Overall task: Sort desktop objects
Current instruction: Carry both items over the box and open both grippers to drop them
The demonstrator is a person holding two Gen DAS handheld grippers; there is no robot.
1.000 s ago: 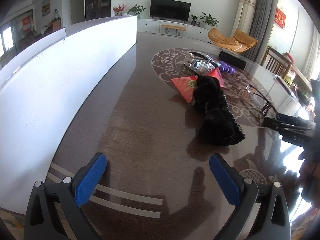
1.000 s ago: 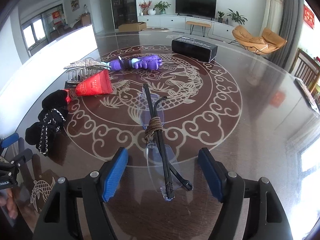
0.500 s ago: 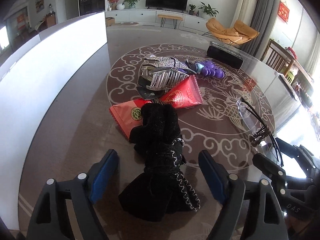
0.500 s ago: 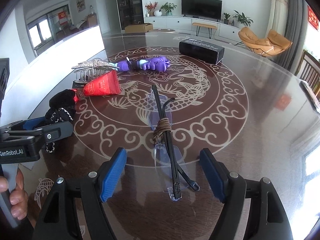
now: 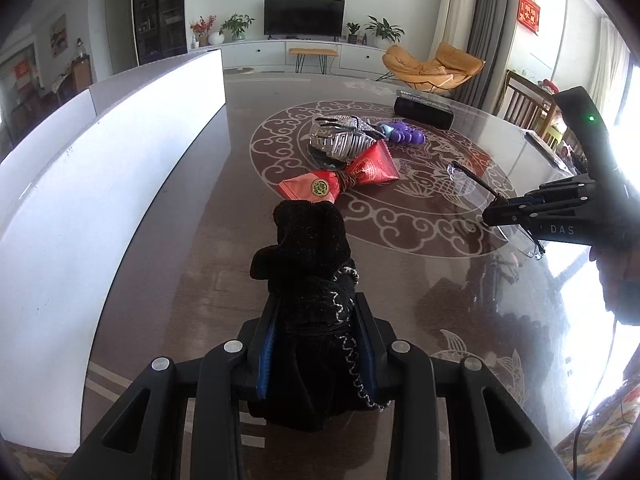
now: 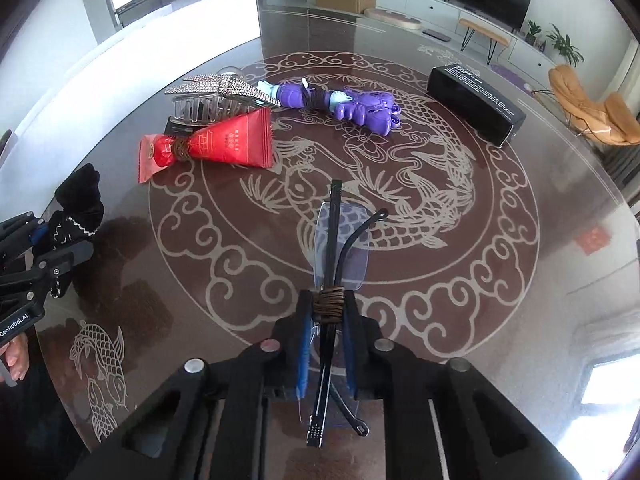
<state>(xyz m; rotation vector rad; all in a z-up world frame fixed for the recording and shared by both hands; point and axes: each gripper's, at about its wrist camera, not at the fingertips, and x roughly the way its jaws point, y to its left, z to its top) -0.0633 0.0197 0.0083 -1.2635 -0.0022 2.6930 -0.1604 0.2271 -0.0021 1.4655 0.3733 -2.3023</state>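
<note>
Black knit fabric, a bundled glove (image 5: 308, 280) with pale zigzag stitching, sits lifted between the left tongs (image 5: 316, 344), whose blue pads are closing on it and already press both sides. Folded rimless glasses (image 6: 336, 248) with black arms (a brown cord is wound round the middle) are clenched in the right tongs (image 6: 326, 344), right at that cord. Beyond them on the table (image 6: 500, 240) lie a black box (image 6: 474, 104), a red sachet (image 6: 212, 148) cinched with cord, a rhinestone hair claw (image 6: 212, 96) touching it, and a purple toy (image 6: 348, 106) just beside the claw. Glossy dark brown glass forms the tabletop, printed with pale fish and cloud scrolls; a white board (image 5: 100, 168) stands along its left edge. Behind are a television (image 5: 304, 16), potted plants and an orange chair (image 5: 432, 64).
</note>
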